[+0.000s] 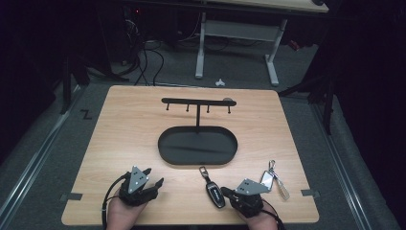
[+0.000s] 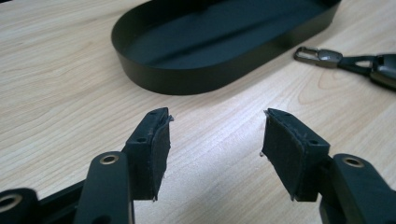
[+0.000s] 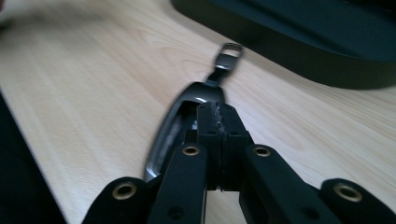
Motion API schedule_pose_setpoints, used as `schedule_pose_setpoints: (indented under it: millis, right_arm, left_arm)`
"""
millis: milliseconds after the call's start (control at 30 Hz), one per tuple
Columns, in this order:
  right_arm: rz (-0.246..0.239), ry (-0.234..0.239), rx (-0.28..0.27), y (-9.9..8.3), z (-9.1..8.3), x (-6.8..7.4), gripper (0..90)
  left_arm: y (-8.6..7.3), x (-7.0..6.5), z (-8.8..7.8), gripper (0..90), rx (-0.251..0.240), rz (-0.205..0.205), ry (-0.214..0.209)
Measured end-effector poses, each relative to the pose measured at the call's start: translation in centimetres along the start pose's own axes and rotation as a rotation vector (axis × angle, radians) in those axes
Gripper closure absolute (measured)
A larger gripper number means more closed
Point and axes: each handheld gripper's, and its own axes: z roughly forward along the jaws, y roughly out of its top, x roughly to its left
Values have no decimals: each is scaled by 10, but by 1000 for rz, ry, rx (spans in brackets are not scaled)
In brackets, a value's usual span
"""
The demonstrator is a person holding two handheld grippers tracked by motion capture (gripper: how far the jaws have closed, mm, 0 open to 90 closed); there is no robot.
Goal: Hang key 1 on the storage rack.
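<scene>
The right hand-held gripper (image 1: pixel 224 192) has its jaws pressed fully together with nothing between the pads. The closed tips lie just over the near end of the black car key fob (image 1: pixel 215 192), so close that I cannot tell if they touch it. In the right gripper view the fob (image 3: pixel 180 122) lies directly under and ahead of the closed jaws, and its metal clip (image 3: pixel 229 52) points away from them toward the black oval tray (image 3: pixel 299 32).

The left hand-held gripper (image 1: pixel 154 179) has its jaws wide apart and they hold nothing. In the left gripper view only bare tabletop (image 2: pixel 215 140) lies between its pads (image 2: pixel 158 149). The tray (image 2: pixel 196 79) is ahead of this hand-held gripper, and the fob's clip (image 2: pixel 317 56) lies to its front right.

To the right of the right hand-held gripper, just beside it, lies a second bunch of keys with a silver tag (image 1: pixel 274 179). Beyond the tray stands a black hook rack (image 1: pixel 197 102).
</scene>
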Motion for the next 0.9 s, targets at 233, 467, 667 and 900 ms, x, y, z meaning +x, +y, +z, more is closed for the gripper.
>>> schedule_pose_setpoints:
  millis: [233, 467, 667, 900]
  right_arm:
    - [-67, 13, 81, -3, 16, 17, 900]
    - [-81, 3, 92, -7, 15, 17, 900]
    - [-48, -39, 95, -13, 7, 5, 900]
    - [23, -107, 90, -26, -12, -18, 900]
  left_arm:
    - [0, 3, 1, 414, -11, -43, -37]
    - [1, 1, 4, 414, -1, -23, -46]
    - [5, -4, 7, 415, -9, -2, -54]
    - [11, -10, 11, 415, -25, 16, -76]
